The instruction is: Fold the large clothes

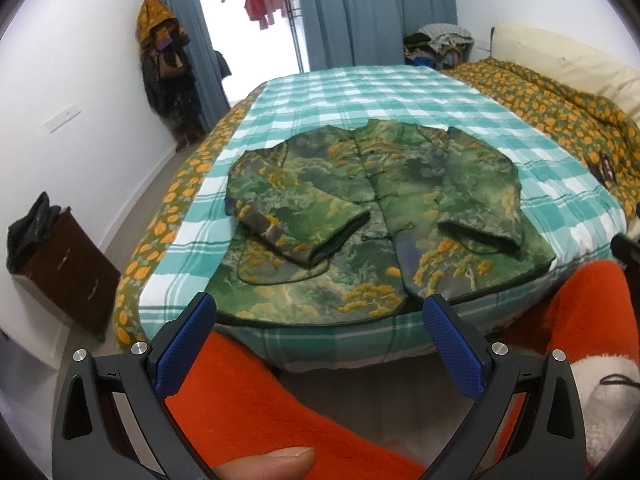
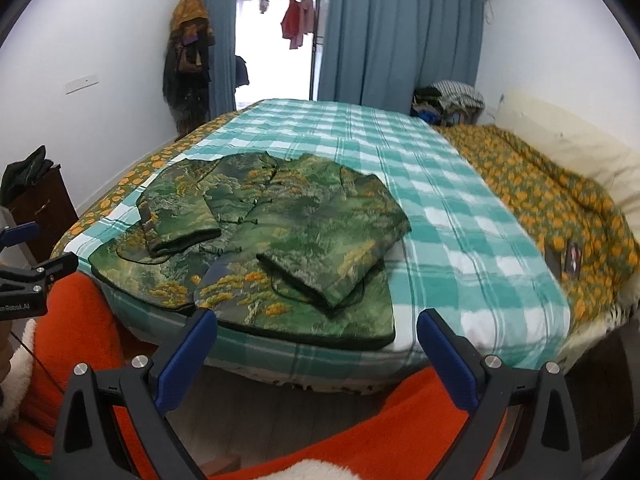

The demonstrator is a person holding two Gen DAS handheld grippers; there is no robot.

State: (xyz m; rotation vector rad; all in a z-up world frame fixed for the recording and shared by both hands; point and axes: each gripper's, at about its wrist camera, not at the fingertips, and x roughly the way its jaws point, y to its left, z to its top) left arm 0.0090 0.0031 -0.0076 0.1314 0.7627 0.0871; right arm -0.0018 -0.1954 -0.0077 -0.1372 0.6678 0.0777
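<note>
A green padded jacket [image 1: 372, 216] with yellow and grey print lies flat, front up, near the front edge of the bed, both sleeves folded in over its body. It also shows in the right wrist view [image 2: 280, 240]. My left gripper [image 1: 320, 320] is open and empty, held just short of the jacket's hem. My right gripper [image 2: 316, 336] is open and empty, in front of the hem's right corner. The left gripper's body [image 2: 28, 284] shows at the left edge of the right wrist view.
The bed has a teal checked sheet [image 2: 460, 220], an orange-flowered quilt [image 2: 560, 208] bunched on its right and a pillow [image 2: 580, 152]. A dark drawer unit [image 1: 64, 272] stands left. Clothes hang in the corner [image 1: 168, 72]. Orange fleece legs [image 1: 260, 400] are below the grippers.
</note>
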